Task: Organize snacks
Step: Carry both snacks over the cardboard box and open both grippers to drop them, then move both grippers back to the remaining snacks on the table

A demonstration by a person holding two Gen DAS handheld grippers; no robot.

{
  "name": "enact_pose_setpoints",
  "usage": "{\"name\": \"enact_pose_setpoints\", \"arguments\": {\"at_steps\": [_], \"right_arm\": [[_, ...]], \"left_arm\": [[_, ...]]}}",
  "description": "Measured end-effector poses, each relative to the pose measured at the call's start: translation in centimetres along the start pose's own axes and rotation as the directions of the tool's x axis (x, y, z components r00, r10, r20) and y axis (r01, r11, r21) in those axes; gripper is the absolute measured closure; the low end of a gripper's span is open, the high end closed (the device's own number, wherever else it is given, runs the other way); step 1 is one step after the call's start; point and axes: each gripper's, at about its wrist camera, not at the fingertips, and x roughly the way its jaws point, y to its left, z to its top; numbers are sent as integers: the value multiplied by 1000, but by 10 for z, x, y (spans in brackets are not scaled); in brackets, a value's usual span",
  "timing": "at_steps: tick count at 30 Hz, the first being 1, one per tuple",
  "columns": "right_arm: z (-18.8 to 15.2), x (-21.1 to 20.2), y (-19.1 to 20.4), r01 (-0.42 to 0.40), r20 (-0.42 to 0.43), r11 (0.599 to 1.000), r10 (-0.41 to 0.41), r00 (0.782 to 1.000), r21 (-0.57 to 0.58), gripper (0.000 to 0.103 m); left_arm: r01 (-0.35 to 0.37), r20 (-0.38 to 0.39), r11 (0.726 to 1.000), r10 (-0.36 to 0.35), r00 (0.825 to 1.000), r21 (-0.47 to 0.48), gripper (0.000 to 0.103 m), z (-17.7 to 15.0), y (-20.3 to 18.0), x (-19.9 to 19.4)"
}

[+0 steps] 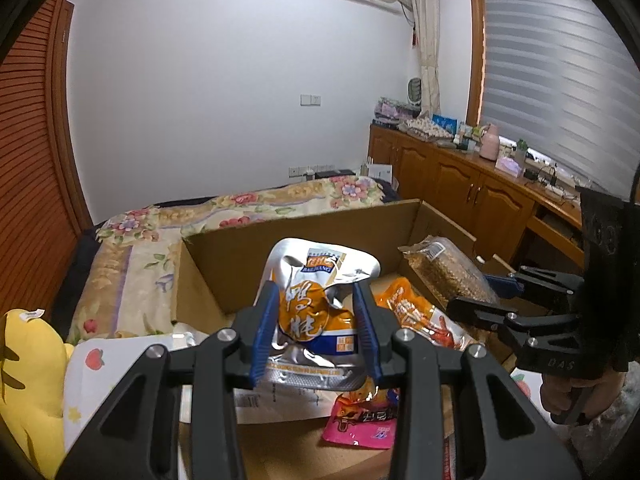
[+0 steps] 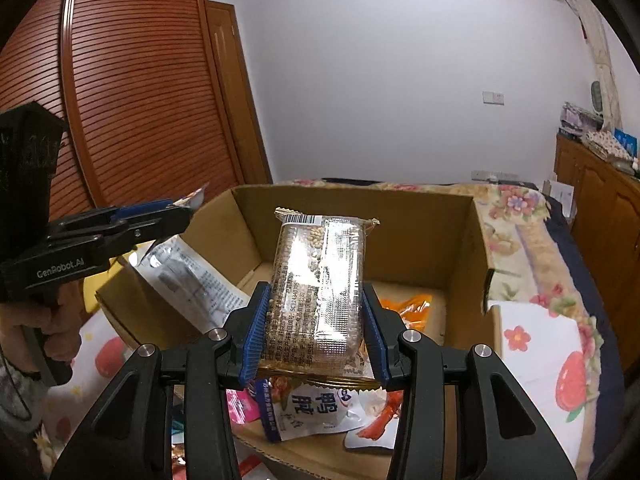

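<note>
My left gripper point(image 1: 316, 328) is shut on a silver and orange snack pouch point(image 1: 316, 280), held upright over the open cardboard box point(image 1: 280, 232). My right gripper point(image 2: 316, 336) is shut on a clear packet of brown grain bars point(image 2: 320, 280), held upright above the box point(image 2: 464, 256). In the left wrist view the right gripper point(image 1: 480, 300) and its packet point(image 1: 444, 268) show at the right. In the right wrist view the left gripper point(image 2: 176, 212) shows at the left with its pouch point(image 2: 192, 276) hanging below. Orange point(image 1: 424, 316), pink point(image 1: 364, 420) and blue-white point(image 2: 316, 412) snack packets lie in the box.
The box stands on a bed with a floral cover point(image 1: 132, 256). A yellow plush toy point(image 1: 28, 380) lies at the left. A wooden cabinet point(image 1: 460, 184) with clutter runs along the right wall, and a slatted wardrobe point(image 2: 132, 92) stands at the left.
</note>
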Motion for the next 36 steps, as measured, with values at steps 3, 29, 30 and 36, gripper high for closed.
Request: {"name": "enact_pose_setpoints", "arguments": {"at_steps": [3,29,30,36], "right_arm": [[-1,1,5,9,0,1000,-9,1000,-23,59],[0,-17,31,-9,7,996,10,1000,-88,46],[0,-25,34,-11,11,996,12,1000,-94,46],[-13,-67,51,-9,-1,991,9,1000,-133,46]], "left_arm": [[-3,-17,1000,3,1000,1,66,-3,-4,9],[-53,-27,998,54,998,42,54,-19,-19,-32],[-52,-25,998,53,998,44,54,-21,-19,-37],[-49,-15,998,50,999,36,51,-41,-26,-74]]}}
